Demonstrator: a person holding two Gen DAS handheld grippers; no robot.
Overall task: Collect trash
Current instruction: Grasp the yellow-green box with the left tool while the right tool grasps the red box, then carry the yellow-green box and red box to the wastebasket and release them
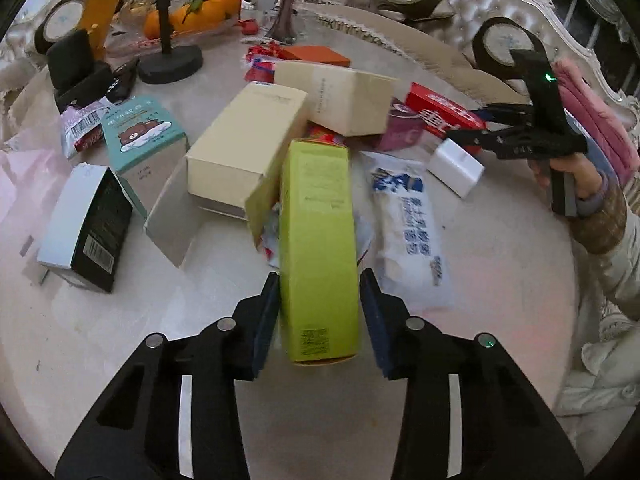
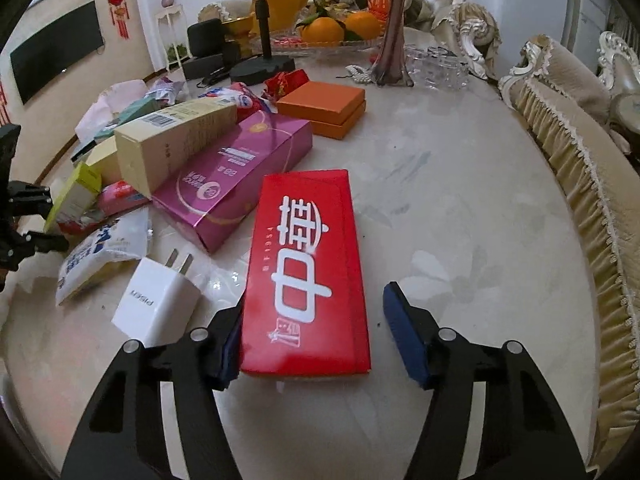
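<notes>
- Left gripper (image 1: 320,320), foreground of the left wrist view: its jaws flank the near end of an upright-lying green box (image 1: 318,248); the left pad touches the box side, while a thin gap shows at the right pad, so a firm pinch cannot be confirmed.
- Right gripper (image 2: 316,332), foreground of the right wrist view: the left pad meets the edge of a red box (image 2: 308,276) lying flat on the marble table (image 2: 460,208); the right pad stands clear of it, so the jaws are spread and not pinching.
- Just left of the red box: a white charger plug (image 2: 158,304), prongs pointing away from the camera.
- Beside the green box: a blue-and-white plastic packet (image 1: 408,216) lying flat.
- Middle distance: a cream box (image 1: 244,152) leaning on neighbouring cartons, a teal bear-print box (image 1: 140,132), a black-and-white box (image 1: 86,228), and a purple box (image 2: 236,184).
- Farther back: an orange flat box (image 2: 324,108).
- Far edge of the table: a tray of oranges (image 2: 340,28) and a dark vase (image 2: 394,36).
</notes>
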